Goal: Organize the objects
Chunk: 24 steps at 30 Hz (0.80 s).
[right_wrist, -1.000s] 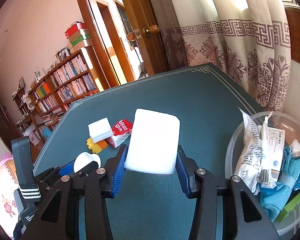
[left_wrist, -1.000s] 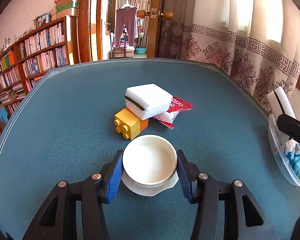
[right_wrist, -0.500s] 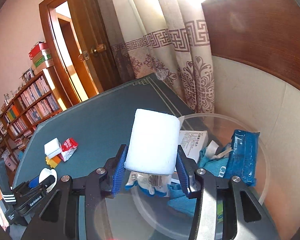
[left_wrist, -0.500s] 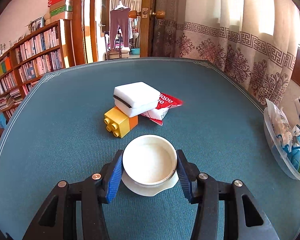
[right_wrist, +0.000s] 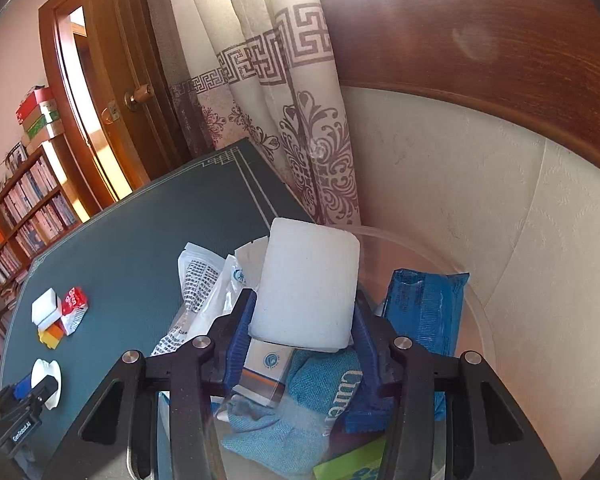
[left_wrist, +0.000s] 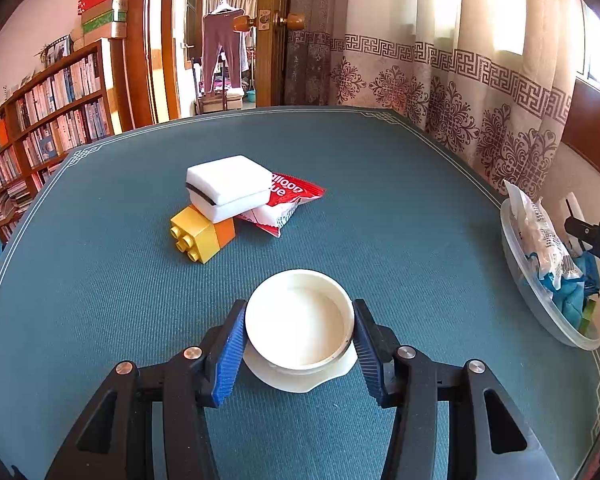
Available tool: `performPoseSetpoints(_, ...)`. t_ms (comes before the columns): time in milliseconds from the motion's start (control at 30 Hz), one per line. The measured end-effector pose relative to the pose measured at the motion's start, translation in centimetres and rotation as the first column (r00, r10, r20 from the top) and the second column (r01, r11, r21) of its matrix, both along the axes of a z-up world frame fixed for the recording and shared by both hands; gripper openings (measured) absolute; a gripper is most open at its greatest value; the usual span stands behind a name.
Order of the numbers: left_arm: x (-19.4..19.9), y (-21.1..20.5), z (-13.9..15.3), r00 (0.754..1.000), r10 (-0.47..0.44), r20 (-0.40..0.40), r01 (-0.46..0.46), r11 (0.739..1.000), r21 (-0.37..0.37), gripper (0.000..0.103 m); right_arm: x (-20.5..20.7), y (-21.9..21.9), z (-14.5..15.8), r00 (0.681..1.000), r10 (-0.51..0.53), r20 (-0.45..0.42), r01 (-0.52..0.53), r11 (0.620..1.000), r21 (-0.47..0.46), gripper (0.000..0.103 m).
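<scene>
My left gripper is shut on a round white lid-like dish and holds it just above the green table. My right gripper is shut on a white sponge block and holds it over the clear plastic bin, which holds packets, a blue cloth and a blue pack. A second white sponge lies on a yellow-orange toy brick and a red snack packet mid-table.
The bin stands at the table's right edge, by the curtain and the wall. A bookshelf and an open door stand beyond the table's far left side.
My right gripper has carried the white sponge from over the table to above the bin and lower into it. My left gripper has stayed shut on the dish and turned slightly right.
</scene>
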<state>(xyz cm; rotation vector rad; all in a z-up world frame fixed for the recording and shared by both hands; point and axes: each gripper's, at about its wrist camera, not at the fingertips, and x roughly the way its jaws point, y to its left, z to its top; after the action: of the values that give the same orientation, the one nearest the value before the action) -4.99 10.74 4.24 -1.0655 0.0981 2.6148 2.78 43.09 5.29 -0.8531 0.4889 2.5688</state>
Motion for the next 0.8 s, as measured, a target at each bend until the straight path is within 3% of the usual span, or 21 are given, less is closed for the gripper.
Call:
performPoseSetpoints(267,0.4,1.4,0.7,0.999,-0.027,0.019,0.027,0.999,0.017,0.053,1.1,1.1,0.5,0.999,-0.013,-0.035,0.012,1.0,-0.006,0.062)
performPoseSetpoints(800,2.1,8.9,3.5,0.98,-0.199,-0.001,0.199,0.98,0.024,0.053,6.4,-0.5,0.9,0.997,0.02,-0.074,-0.015,0.998,0.068,0.062)
